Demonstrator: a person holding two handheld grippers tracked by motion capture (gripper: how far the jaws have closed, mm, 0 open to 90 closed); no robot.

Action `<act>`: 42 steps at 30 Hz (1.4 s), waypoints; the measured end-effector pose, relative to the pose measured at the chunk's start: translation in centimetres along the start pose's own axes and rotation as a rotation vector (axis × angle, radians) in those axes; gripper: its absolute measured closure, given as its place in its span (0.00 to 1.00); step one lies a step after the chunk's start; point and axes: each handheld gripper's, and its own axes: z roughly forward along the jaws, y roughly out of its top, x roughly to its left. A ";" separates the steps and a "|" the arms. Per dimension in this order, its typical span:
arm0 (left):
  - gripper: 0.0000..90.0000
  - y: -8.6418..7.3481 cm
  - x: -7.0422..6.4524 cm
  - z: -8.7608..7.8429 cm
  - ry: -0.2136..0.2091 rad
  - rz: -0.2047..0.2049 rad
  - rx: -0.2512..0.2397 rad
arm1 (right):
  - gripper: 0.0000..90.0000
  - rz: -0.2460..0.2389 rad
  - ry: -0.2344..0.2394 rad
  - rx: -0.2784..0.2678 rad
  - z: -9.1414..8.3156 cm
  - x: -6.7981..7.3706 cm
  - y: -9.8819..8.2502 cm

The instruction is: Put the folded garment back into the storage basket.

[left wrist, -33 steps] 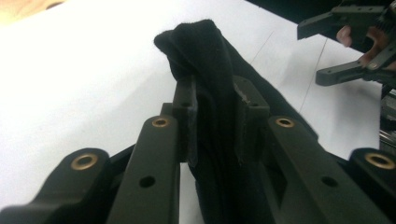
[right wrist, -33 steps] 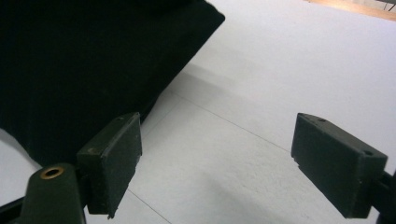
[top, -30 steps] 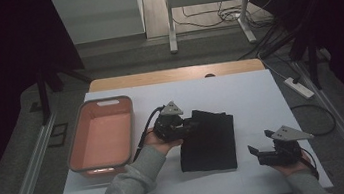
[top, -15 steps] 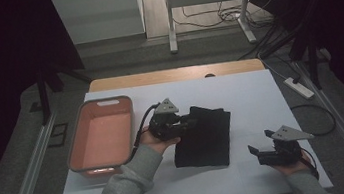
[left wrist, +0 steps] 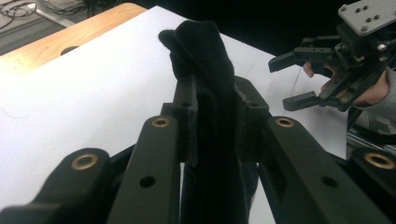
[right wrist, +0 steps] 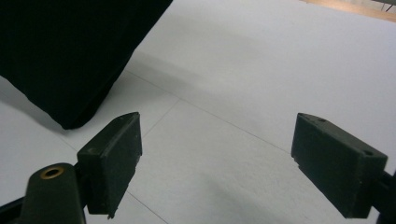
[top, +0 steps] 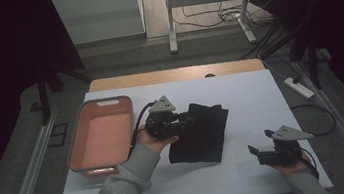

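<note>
High view: fixed above person's side, faces fwd and down over whole counter (top: pixel 240 93). Left tool view: rides tool, close on black cloth (left wrist: pixel 205 56), faces right tool (left wrist: pixel 322 70). Right tool view: low, near counter; shares cloth corner w/ the others.

A lab or recording room is suggested — dark curtains are hung on both sides, and a white-covered worktop (top: pixel 241 98) is set on a bare grey floor. Loose cables (top: pixel 220 16) are trailed behind a metal stand (top: pixel 170 21), and a power strip (top: pixel 299 88) is left on the floor — nothing homely is seen.
</note>
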 end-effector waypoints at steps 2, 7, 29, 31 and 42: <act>0.82 0.1 0.0 -0.2 0.001 0.001 -0.004 | 0.19 -0.001 0.000 0.000 0.0 0.0 0.0; 0.82 0.2 0.0 -0.6 0.007 0.004 -0.009 | 0.19 0.000 -0.002 -0.002 0.0 0.0 0.0; 0.83 0.9 0.1 -2.4 0.021 0.008 -0.044 | 0.19 0.001 -0.006 -0.001 0.0 -0.1 0.0; 0.82 0.9 0.1 -2.5 0.022 0.008 -0.046 | 0.19 0.000 -0.007 -0.001 0.0 -0.1 0.0; 0.82 1.0 0.2 -2.9 0.028 0.007 -0.055 | 0.19 0.002 -0.011 0.000 0.0 -0.1 -0.1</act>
